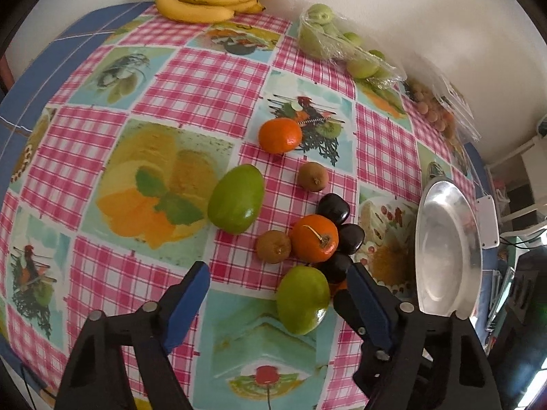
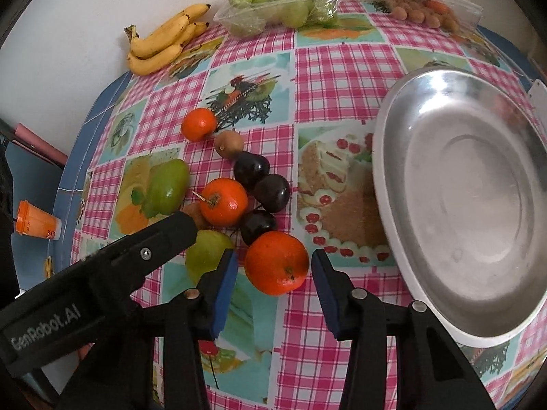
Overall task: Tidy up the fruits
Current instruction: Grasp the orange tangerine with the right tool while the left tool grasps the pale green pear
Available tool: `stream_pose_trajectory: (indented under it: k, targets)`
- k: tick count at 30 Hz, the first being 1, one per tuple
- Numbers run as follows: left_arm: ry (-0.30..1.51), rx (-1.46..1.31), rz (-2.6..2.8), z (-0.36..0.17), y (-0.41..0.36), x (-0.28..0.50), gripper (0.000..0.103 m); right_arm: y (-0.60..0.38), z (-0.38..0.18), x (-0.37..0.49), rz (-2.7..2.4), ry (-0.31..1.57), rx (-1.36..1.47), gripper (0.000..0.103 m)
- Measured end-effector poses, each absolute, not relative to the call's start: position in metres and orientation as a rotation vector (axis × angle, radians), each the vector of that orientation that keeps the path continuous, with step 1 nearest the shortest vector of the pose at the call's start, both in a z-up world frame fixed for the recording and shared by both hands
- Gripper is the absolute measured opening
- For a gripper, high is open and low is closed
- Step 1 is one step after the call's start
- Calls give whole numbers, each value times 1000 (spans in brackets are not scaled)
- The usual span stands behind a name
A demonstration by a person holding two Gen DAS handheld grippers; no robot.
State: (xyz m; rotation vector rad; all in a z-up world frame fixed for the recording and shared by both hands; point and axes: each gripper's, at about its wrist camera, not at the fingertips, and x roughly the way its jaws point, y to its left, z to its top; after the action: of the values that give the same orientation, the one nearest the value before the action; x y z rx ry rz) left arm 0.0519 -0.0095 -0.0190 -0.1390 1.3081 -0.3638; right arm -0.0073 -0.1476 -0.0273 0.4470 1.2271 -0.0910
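Left gripper (image 1: 273, 294): its jaws are spread wide around the near green fruit (image 1: 302, 299). One pad sits right by the fruit, the other is well away, so nothing is pinched yet.
Near green fruit: it lies at the front of the fruit pile on the checked tablecloth (image 1: 191, 78). If only one pad pushes, I think it could roll away.
Right gripper (image 2: 273, 278): its jaws stand on both sides of the near orange (image 2: 277, 262). There are small gaps, so it is not squeezed yet.
Near orange: it touches a dark plum (image 2: 257, 226). Lifting it could bump the plum and set the pile rolling.
Both grippers: they are very close together and could knock into each other.
Silver bowl (image 2: 403, 235): empty, just to the right. A loose hold could drop the orange on the way.
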Motion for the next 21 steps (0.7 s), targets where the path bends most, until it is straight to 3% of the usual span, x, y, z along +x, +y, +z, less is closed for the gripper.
stream_pose_trajectory:
  k: [21]
  targets:
    - [1340,-140,-374,-26,-17,52,82,-149,-33,-9,-86,1259,459,42]
